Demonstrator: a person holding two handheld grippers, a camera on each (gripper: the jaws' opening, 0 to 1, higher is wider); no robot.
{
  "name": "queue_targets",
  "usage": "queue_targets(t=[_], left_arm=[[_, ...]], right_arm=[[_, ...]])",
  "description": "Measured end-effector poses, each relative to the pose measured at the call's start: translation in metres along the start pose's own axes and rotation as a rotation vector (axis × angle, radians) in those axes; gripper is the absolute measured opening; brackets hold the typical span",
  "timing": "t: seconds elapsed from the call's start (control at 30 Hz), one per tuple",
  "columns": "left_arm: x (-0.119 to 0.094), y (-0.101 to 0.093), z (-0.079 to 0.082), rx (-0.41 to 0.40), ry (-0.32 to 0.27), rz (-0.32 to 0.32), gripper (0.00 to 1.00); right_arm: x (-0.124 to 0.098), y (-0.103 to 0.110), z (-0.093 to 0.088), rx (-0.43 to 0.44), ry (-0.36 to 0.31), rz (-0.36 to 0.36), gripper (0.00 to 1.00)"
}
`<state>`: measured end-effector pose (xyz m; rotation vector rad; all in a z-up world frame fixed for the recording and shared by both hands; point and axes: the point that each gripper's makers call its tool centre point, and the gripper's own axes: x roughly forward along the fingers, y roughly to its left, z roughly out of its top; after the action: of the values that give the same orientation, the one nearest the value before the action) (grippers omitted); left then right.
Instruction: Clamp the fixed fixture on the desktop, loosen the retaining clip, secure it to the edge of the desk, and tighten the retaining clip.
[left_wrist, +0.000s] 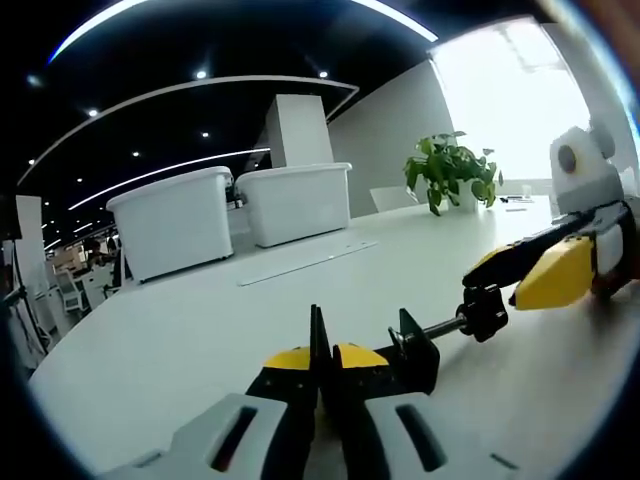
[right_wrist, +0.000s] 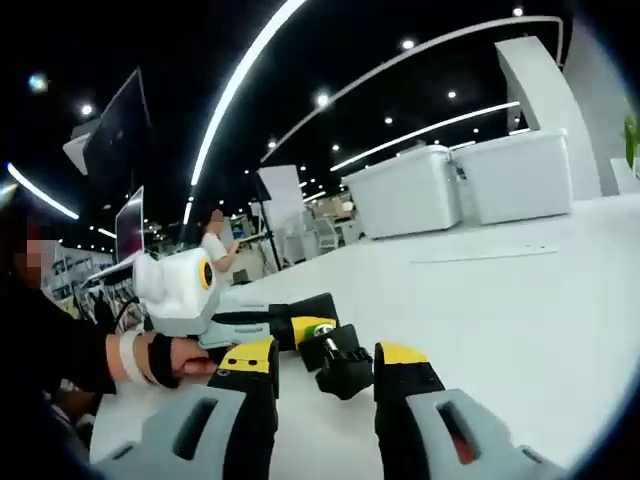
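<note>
Clamp (left_wrist: 440, 335) on desk (left_wrist: 200, 330), bins (left_wrist: 240, 210) behind, plant (left_wrist: 450, 170) beyond

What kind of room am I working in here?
Probably an open-plan office: a large white desk, a dark ceiling with recessed spotlights and curved light strips, a green potted plant, and monitors and chairs behind.

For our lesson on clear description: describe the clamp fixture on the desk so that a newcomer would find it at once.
Start from the wide white desk with two white bins and a potted plant at its far side. Nearer the camera, at the left gripper, lies the black clamp fixture. It is the desk's one dark metal piece, with a screw rod ending in a black knob.
</note>
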<state>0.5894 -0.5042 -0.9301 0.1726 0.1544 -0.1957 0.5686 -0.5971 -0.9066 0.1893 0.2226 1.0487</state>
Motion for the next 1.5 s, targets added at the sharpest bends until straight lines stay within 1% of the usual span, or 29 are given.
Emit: queue_targets(t=[0.07,0.13,0.17,0.2,0.27,0.3,0.33,0.37,0.47,0.5,0.57,0.6,0.63,0.67,0.77,0.8,0.83,0.93,0.97,1.07,1.13,1.23,1.27,1.3,1.33,1.4,1.43,1.47,1.5], left_arm=[[0.000,0.000,0.000,-0.001,0.000,0.000,0.06],[-0.001,0.000,0.000,-0.002,0.000,-0.002,0.06],[0.000,0.000,0.001,-0.002,0.000,-0.002,0.06],[0.000,0.000,0.001,-0.002,0.000,-0.002,0.06],[0.000,0.000,0.001,-0.003,0.000,-0.001,0.06],[0.000,0.000,0.001,-0.004,0.000,0.000,0.06],[0.000,0.000,0.001,-0.005,0.000,0.001,0.06],[0.000,0.000,0.000,-0.007,0.002,0.000,0.06],[0.001,0.002,0.000,-0.009,0.002,-0.001,0.06],[0.001,0.002,-0.001,-0.010,0.002,-0.002,0.06],[0.001,0.002,-0.001,-0.010,0.001,-0.006,0.06],[0.001,0.002,-0.001,-0.008,0.001,-0.007,0.06],[0.001,0.001,-0.001,-0.009,0.001,-0.010,0.06],[0.002,0.001,-0.001,-0.008,0.000,-0.012,0.06],[0.003,0.003,-0.001,-0.010,0.001,-0.007,0.06],[0.003,0.005,-0.001,-0.012,0.001,-0.007,0.06],[0.003,0.005,-0.002,-0.013,0.001,-0.007,0.06],[0.006,0.004,0.001,-0.017,0.001,-0.014,0.06],[0.006,0.003,0.002,-0.017,0.001,-0.015,0.06],[0.007,0.003,0.003,-0.017,0.000,-0.018,0.06],[0.008,0.001,0.004,-0.016,0.000,-0.023,0.06],[0.010,0.001,0.004,-0.016,-0.001,-0.028,0.06],[0.011,0.002,0.004,-0.017,0.000,-0.026,0.06],[0.011,0.002,0.003,-0.018,-0.001,-0.027,0.06],[0.010,0.001,0.003,-0.016,-0.001,-0.027,0.06],[0.011,0.001,0.001,-0.011,-0.002,-0.028,0.06],[0.010,0.001,0.000,-0.009,-0.002,-0.027,0.06],[0.010,0.002,0.000,-0.011,-0.002,-0.029,0.06],[0.010,0.002,-0.001,-0.012,-0.002,-0.030,0.06]], right_arm=[[0.002,-0.001,-0.005,0.028,0.013,0.002,0.36],[0.004,-0.001,-0.017,0.090,0.067,-0.002,0.37],[0.006,-0.002,-0.015,0.118,0.055,-0.003,0.36],[0.007,-0.001,-0.010,0.170,0.024,0.008,0.33],[0.009,-0.010,-0.013,0.328,0.035,-0.027,0.28],[0.010,-0.012,-0.014,0.347,0.043,-0.038,0.23],[0.011,-0.018,-0.016,0.338,0.051,-0.058,0.21],[0.011,-0.015,-0.014,0.307,0.044,-0.043,0.21],[0.012,-0.013,-0.017,0.204,0.054,-0.053,0.22],[0.013,-0.012,-0.022,0.201,0.079,-0.058,0.24],[0.014,-0.008,-0.029,0.237,0.122,-0.059,0.25],[0.014,-0.010,-0.025,0.230,0.106,-0.071,0.24],[0.012,-0.012,-0.024,0.260,0.101,-0.101,0.24],[0.012,-0.011,-0.024,0.271,0.100,-0.094,0.23],[0.013,-0.010,-0.026,0.242,0.108,-0.094,0.22],[0.013,-0.011,-0.025,0.146,0.112,-0.106,0.22],[0.014,-0.010,-0.025,0.078,0.117,-0.108,0.22],[0.013,-0.002,-0.018,-0.346,0.085,-0.122,0.21],[0.013,0.000,-0.017,-0.468,0.075,-0.121,0.21],[0.014,0.009,-0.016,-0.609,0.071,-0.115,0.21],[0.013,0.008,-0.014,-0.732,0.070,-0.143,0.22],[0.012,0.012,-0.013,-1.000,0.068,-0.187,0.22],[0.014,0.013,-0.013,-1.027,0.058,-0.184,0.22],[0.016,0.012,-0.013,-0.988,0.061,-0.188,0.23],[0.014,0.010,-0.011,-0.976,0.063,-0.191,0.23],[0.019,0.002,-0.015,-0.921,0.069,-0.144,0.24],[0.019,-0.001,-0.016,-0.865,0.092,-0.135,0.24],[0.013,-0.001,-0.018,-0.753,0.121,-0.126,0.25],[0.012,-0.001,-0.017,-0.636,0.119,-0.115,0.29]])
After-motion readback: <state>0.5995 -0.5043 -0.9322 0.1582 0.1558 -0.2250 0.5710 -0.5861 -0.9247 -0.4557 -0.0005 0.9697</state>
